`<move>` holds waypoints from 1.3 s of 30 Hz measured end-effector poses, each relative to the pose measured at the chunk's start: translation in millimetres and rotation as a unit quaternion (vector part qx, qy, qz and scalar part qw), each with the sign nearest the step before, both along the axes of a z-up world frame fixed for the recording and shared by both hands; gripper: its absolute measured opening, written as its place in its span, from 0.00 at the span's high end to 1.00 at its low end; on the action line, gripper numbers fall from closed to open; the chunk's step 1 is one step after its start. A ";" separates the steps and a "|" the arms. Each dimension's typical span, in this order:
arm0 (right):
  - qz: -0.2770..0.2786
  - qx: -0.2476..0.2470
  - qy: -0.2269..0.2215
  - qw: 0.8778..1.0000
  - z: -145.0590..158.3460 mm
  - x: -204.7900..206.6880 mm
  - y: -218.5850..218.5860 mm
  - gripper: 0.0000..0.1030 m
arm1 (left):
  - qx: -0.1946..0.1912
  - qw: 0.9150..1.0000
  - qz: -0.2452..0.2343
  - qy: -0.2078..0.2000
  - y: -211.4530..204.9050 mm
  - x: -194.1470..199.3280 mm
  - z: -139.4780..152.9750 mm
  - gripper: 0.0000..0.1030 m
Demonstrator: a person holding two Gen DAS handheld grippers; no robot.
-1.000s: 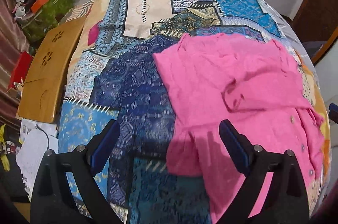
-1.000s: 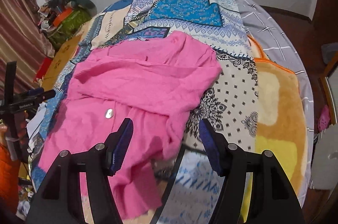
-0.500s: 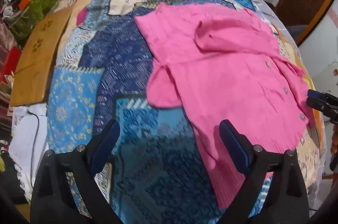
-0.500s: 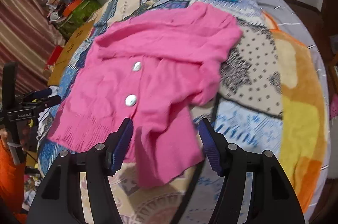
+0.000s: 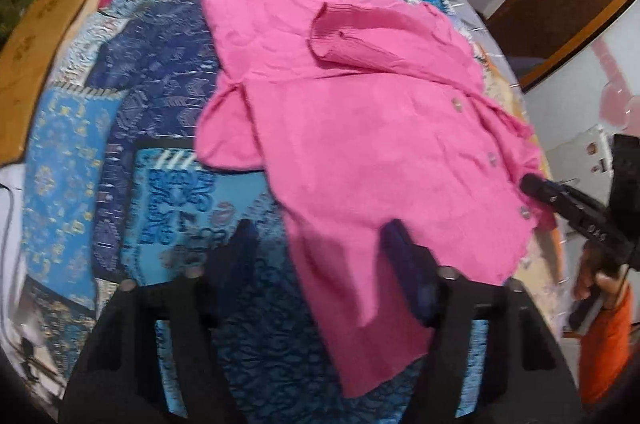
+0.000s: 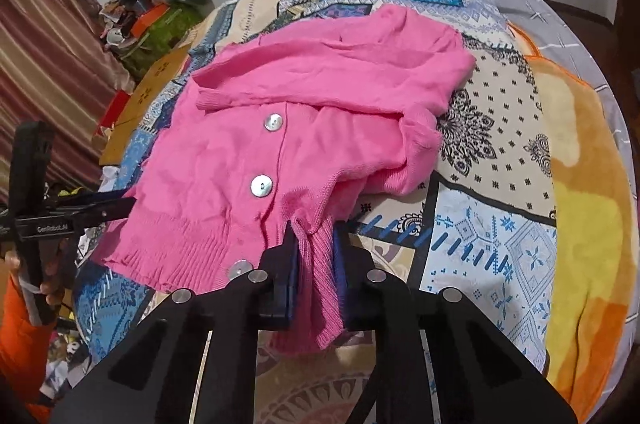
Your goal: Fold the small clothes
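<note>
A pink buttoned cardigan (image 5: 360, 128) lies spread on a patchwork bedspread (image 5: 152, 96). In the left wrist view my left gripper (image 5: 320, 230) hangs low over the near left hem. Its jaws are closing, with the cardigan's edge between them, and the pads are still apart from the cloth. The right wrist view shows my right gripper (image 6: 314, 244) closing, its pads pinching a bunched ribbed piece of the cardigan (image 6: 280, 128) hem. The right gripper (image 5: 560, 200) also shows at the cardigan's right hem in the left wrist view. The left gripper (image 6: 80, 212) reaches in at the left hem.
A wooden board (image 5: 36, 36) lies left of the bed. Beyond it sits a clutter pile (image 6: 160, 8) by a striped curtain (image 6: 48, 64). An orange and yellow blanket (image 6: 580, 164) covers the bed's right side. A hand in an orange sleeve (image 5: 600, 288) holds the right gripper.
Both grippers came down closer to the cardigan's near hem. The left jaws narrowed around its edge. The right jaws closed onto the ribbed hem and bunched it.
</note>
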State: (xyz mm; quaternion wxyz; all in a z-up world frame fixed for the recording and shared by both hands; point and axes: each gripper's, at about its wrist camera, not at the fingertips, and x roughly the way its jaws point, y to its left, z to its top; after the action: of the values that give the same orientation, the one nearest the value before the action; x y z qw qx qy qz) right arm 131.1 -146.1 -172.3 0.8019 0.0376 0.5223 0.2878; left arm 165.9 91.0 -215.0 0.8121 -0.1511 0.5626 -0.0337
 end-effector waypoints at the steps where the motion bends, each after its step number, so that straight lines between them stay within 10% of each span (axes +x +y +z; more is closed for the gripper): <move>1: -0.001 0.005 -0.003 1.000 2.2 -0.7 -1.3 0.87 | -0.006 1.000 -0.004 -0.003 -1.7 -0.3 1.0 0.53; 6: -0.016 0.023 -0.026 0.999 20.9 -3.9 -14.3 0.88 | 0.006 1.000 -0.022 -0.017 -10.1 -2.0 10.9 0.97; 22: -0.049 0.061 -0.104 0.991 91.3 -37.8 -54.5 0.89 | 0.055 0.984 0.013 -0.170 5.9 -32.2 116.4 0.98; 39: -0.119 0.027 -0.003 0.992 27.5 -49.6 -105.5 0.85 | 0.095 0.990 -0.009 -0.107 -3.7 -40.5 88.4 0.96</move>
State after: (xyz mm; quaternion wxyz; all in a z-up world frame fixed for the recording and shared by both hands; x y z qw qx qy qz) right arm 81.5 -251.6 -144.8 0.8304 0.1208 0.5040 0.2046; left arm 125.4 87.3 -126.5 0.8780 -0.0637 0.4743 -0.0030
